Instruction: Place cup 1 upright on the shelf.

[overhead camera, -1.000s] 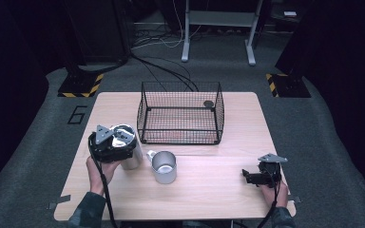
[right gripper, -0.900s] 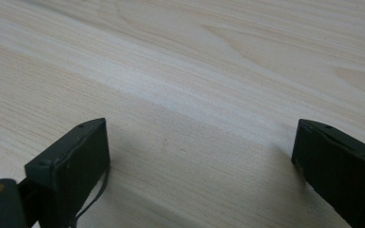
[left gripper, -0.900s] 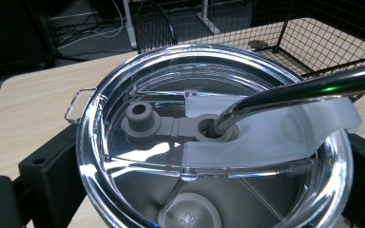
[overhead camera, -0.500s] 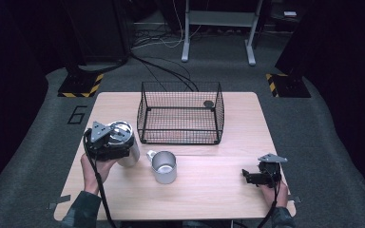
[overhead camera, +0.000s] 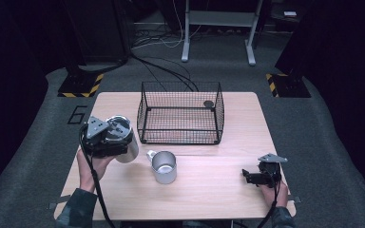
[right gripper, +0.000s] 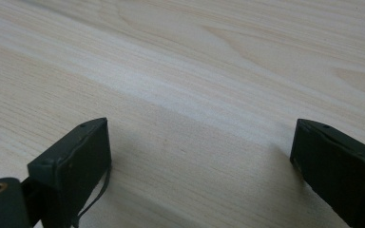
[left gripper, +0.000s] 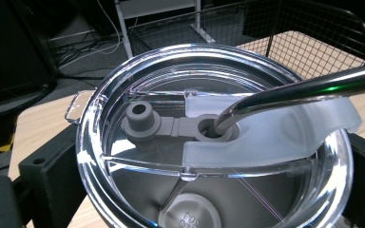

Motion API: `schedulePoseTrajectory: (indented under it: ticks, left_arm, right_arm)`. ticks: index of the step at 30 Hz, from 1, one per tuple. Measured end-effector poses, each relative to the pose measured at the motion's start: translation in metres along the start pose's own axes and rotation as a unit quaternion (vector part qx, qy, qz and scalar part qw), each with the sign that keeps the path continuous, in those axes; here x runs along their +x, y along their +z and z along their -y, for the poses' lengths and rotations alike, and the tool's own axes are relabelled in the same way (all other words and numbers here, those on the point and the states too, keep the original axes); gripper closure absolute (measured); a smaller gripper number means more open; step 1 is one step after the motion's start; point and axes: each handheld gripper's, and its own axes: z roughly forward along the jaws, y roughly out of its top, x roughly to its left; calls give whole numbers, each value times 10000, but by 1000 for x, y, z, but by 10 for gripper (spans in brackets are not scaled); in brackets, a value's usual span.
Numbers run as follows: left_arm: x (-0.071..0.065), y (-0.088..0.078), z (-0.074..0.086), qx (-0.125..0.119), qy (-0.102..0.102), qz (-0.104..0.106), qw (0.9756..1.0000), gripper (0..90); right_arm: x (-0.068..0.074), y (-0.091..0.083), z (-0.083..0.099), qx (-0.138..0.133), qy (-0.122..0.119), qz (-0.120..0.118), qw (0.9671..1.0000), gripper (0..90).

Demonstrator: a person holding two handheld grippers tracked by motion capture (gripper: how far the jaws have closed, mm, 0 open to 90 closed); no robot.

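**Left Gripper Clamped on Lidded Tumbler; Right Gripper Idle**

The left gripper [overhead camera: 105, 138] held a steel tumbler [overhead camera: 123, 142] between its jaws, closed against the tumbler's sides, above the left part of the table [overhead camera: 237, 123]. The tumbler sat just left of the wire basket [overhead camera: 180, 114] and tilted slightly. In the left gripper view, a clear lid [left gripper: 123, 85] covered the tumbler, and a metal straw [left gripper: 304, 88] passed through the lid's central hole. A steel mug [overhead camera: 164, 166] stood upright just right of the tumbler, apart from it. The right gripper [overhead camera: 254, 178] rested near the table's front right corner, its jaws spread wide and holding nothing.
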Motion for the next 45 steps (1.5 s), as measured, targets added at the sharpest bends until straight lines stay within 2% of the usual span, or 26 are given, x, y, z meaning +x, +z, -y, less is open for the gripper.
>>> schedulePoseTrajectory:
  ticks: [27,45]
  left_arm:
    - [-11,-9,-39,-156,242,316,9991,38]
    - [-25,1,-65,-206,468,539,9972,38]
  right_arm:
    - [0,0,0,-7,-4,0,10000,65]
    - [0,0,0,-11,0,1,10000,67]
